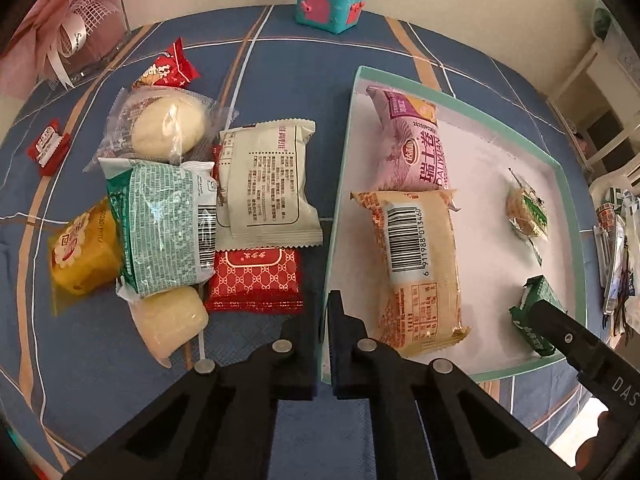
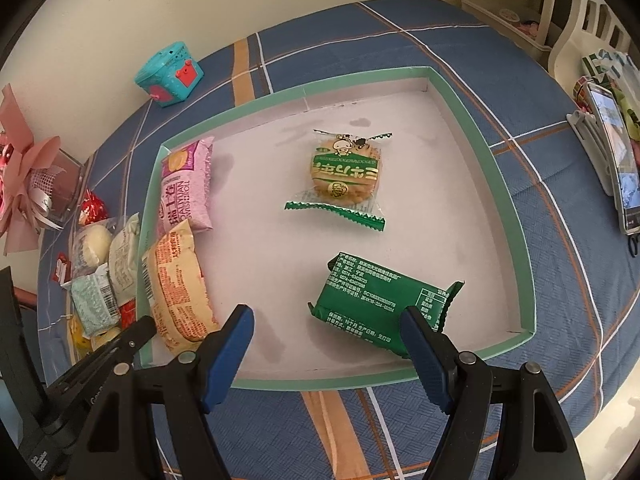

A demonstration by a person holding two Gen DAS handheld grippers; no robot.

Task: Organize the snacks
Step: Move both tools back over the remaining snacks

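A white tray with a mint rim lies on the blue plaid cloth. In it are a pink roll packet, an orange packet, a round cookie and a green packet. My left gripper is shut on the tray's left wall near its front corner, one finger inside and one outside. My right gripper hangs open over the tray's front, its right finger above the green packet. Loose snacks lie left of the tray: a cream packet, a red patterned packet, a mint packet and a bun.
A teal toy box stands at the table's back edge. A pink bouquet in a clear case is at the back left. A phone on a stand sits right of the tray. Small red candies lie far left.
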